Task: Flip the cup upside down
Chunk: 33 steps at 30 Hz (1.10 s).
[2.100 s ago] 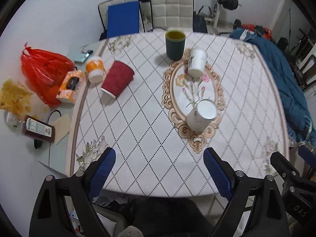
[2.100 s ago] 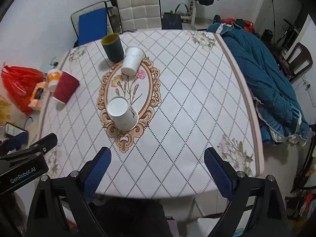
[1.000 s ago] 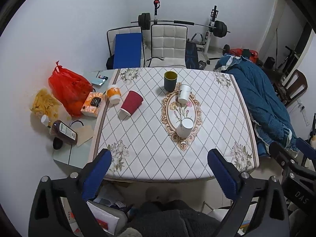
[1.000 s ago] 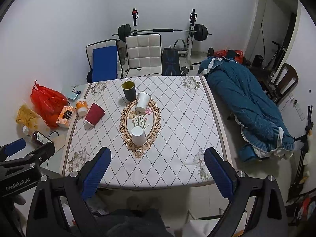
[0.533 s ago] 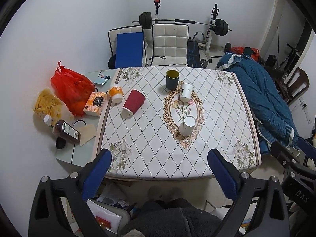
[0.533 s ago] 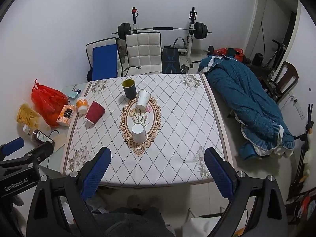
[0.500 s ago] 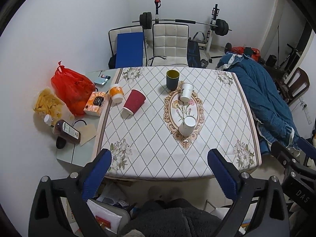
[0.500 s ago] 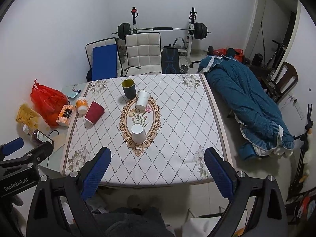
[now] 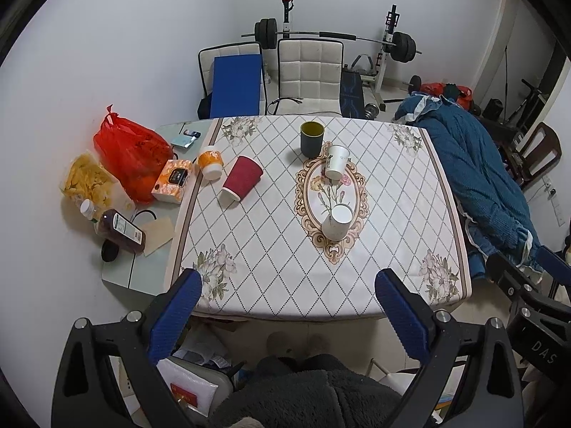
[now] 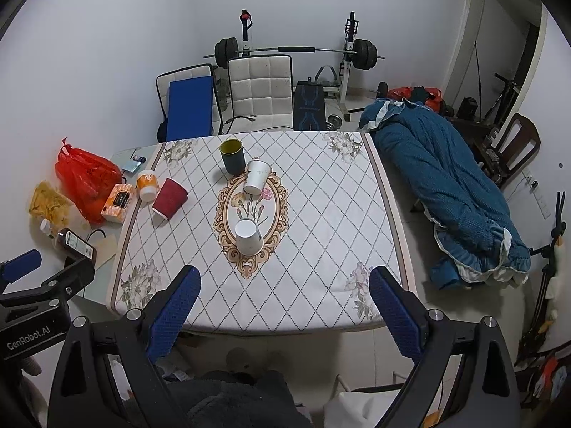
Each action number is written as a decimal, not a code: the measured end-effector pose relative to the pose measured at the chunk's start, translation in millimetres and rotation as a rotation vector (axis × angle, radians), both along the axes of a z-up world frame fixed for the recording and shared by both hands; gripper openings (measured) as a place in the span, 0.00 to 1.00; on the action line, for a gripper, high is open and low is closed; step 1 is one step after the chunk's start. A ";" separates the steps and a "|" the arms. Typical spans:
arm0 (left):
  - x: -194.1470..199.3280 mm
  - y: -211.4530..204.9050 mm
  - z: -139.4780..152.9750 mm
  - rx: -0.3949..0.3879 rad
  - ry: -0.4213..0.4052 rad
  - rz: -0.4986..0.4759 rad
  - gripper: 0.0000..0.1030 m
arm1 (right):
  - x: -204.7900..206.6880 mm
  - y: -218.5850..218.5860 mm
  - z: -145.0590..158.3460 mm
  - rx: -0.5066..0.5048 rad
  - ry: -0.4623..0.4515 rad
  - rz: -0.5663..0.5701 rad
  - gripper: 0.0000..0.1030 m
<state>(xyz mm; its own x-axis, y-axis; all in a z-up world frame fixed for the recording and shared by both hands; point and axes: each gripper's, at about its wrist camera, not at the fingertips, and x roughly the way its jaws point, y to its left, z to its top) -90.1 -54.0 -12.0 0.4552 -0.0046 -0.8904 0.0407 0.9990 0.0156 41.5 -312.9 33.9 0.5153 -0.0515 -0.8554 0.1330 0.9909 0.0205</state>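
The nearest white cup [image 10: 248, 240] is seen standing base-up on the surface [image 10: 321, 221], centre frame, well ahead of both spread, empty grippers, left gripper [image 9: 285, 306] and right gripper [image 10: 283, 303], neither clearly nearer.

The worktop [image 9: 278, 256] wore a white cloth with a diamond grid and an oval floral medallion at its centre. On the medallion, toward 6 o'clock, a white paper cup [image 9: 337, 222] stood bottom-up; toward 12 o'clock a second white cup [image 9: 336, 167] stood tilted. Just beyond it, at 12 o'clock, a dark green cup [image 9: 312, 139] stood upright and open. At 10 o'clock a red cup [image 9: 242, 183] stood mouth-down, with an orange tub [image 9: 210, 162] just beside it at the cloth's edge.
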 end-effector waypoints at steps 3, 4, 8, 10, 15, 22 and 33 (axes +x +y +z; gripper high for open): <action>0.3 0.1 -1.6 0.003 0.006 0.004 0.97 | 2.8 -0.7 -4.1 0.004 0.006 0.007 0.95; 0.5 0.4 -2.4 0.003 0.009 0.006 0.97 | 4.0 -0.1 -5.8 0.005 0.007 0.010 0.95; -0.4 -0.6 -3.4 0.009 0.008 0.008 0.97 | 5.7 0.1 -8.7 0.007 0.010 0.014 0.95; -0.5 -0.9 -3.7 0.009 0.008 0.009 0.97 | 5.8 0.3 -8.8 0.005 0.010 0.016 0.95; -0.4 -1.1 -3.9 0.009 0.008 0.008 0.97 | 6.2 0.4 -8.8 0.008 0.010 0.015 0.95; -0.6 -2.0 -4.6 0.012 0.010 0.009 0.97 | 6.0 1.0 -10.8 0.010 0.009 0.017 0.95; 0.2 -2.3 -6.5 0.017 0.014 0.004 0.97 | 4.2 1.2 -15.7 0.014 0.013 0.018 0.95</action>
